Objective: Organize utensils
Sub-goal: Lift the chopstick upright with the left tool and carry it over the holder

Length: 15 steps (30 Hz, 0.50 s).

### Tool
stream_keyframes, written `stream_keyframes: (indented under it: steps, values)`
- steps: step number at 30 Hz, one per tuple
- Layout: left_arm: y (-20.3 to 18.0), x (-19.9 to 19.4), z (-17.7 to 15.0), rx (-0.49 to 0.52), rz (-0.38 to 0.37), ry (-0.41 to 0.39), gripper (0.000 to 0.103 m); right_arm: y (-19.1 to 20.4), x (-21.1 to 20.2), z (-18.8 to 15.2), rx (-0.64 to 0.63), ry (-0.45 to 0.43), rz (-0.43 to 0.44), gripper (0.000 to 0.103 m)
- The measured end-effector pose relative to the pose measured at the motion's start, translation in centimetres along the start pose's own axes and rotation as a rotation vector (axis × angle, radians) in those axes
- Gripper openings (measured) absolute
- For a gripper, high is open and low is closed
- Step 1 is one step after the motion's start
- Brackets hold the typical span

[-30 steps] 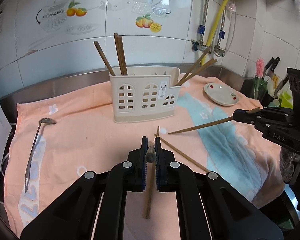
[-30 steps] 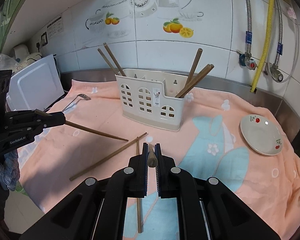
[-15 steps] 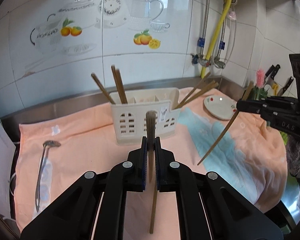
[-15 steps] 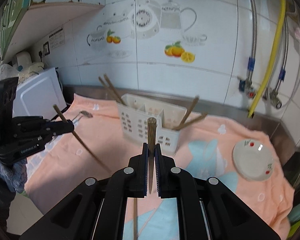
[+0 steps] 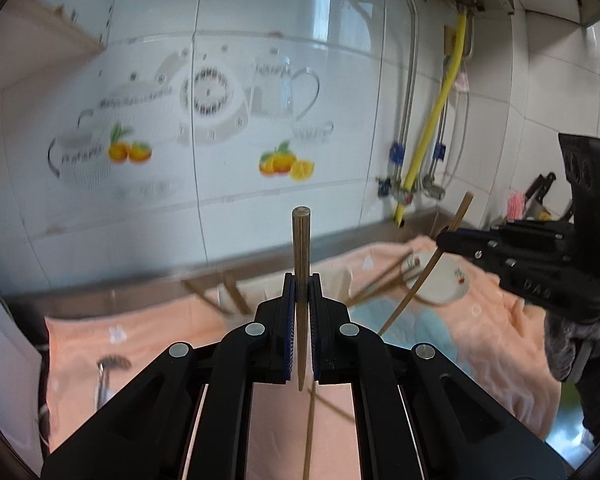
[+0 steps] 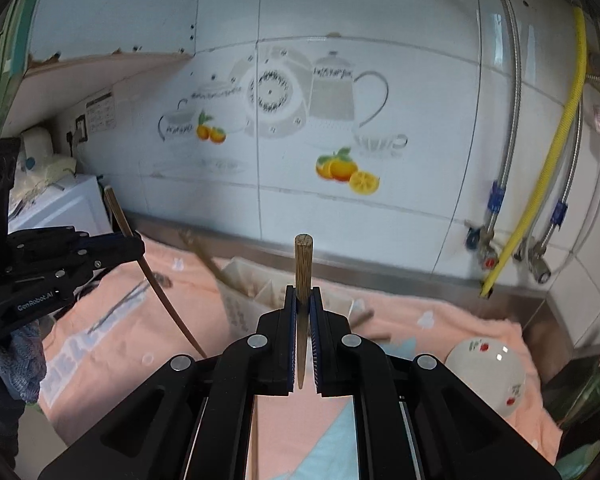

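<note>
While each gripper (left point(image 5: 301, 292), right point(image 6: 303, 300)) clamps 1 chopstick upright, next comes lowering both into the holder point(image 6: 244, 300) at frame centre.

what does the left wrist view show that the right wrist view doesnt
Only the left wrist view: the knives at far right, and a chopstick lying on the cloth below the gripper.
Only the right wrist view: the white appliance at left.
Both: the small white dish, the utensil holder, and each gripper shut on an upright chopstick.
</note>
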State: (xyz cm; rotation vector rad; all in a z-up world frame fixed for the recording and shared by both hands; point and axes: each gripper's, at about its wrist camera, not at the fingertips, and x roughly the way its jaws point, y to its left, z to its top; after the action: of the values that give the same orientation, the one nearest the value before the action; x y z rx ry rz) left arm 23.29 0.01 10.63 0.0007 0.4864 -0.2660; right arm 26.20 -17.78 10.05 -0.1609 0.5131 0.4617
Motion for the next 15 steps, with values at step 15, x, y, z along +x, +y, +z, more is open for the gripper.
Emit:
stream_keyframes:
  steps: [15]
  values:
    - [2.3, 4.1, 6.2, -0.041, 0.042, -0.061, 0.006, -2.2, 3.9, 4.1, 0.054, -0.041, -0.010, 0.006]
